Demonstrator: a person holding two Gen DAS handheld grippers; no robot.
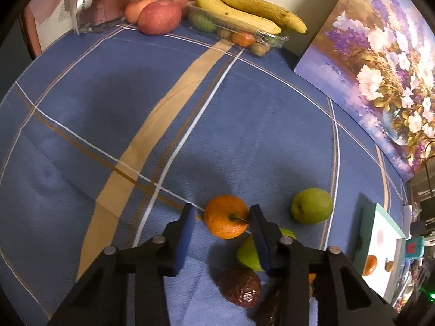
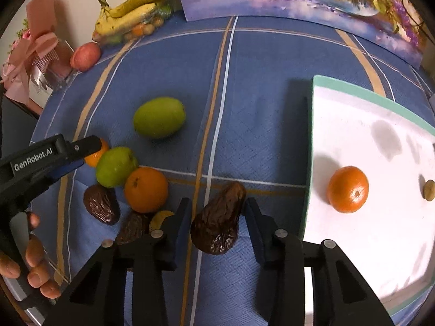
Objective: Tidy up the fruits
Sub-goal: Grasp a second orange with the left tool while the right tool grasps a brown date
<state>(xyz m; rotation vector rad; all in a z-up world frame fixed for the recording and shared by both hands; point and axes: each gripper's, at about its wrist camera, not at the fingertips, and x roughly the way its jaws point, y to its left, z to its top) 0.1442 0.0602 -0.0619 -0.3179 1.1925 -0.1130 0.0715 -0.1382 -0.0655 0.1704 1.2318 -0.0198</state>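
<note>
Early going in this sort, by the look of it. Only one orange [image 2: 348,189] and a small nut-like piece [image 2: 429,190] sit on the white tray [image 2: 353,114] at the worktop's right edge; the rest is still out on the blue cloth [image 1: 108,125].

Left tongs [image 1: 221,218] straddle a loose orange [image 1: 225,216]: the right pad touches its side, the left pad stands clear, so not clamped yet. Right tongs [image 2: 217,218] bracket a wrinkled brown fruit [image 2: 217,221], gaps on both sides, jaws apart.

Left to move: a green fruit [image 2: 159,117] alone mid-cloth, another green one [image 2: 116,166], an orange [image 2: 146,189] and a dark wrinkled piece [image 2: 101,204] clustered near the front edge.

Bananas [image 1: 244,8] and apples [image 1: 159,17] wait at the far edge; whether they count, I can't tell. A yellowish piece [image 2: 160,218] hides behind the right tongs, unidentifiable.
</note>
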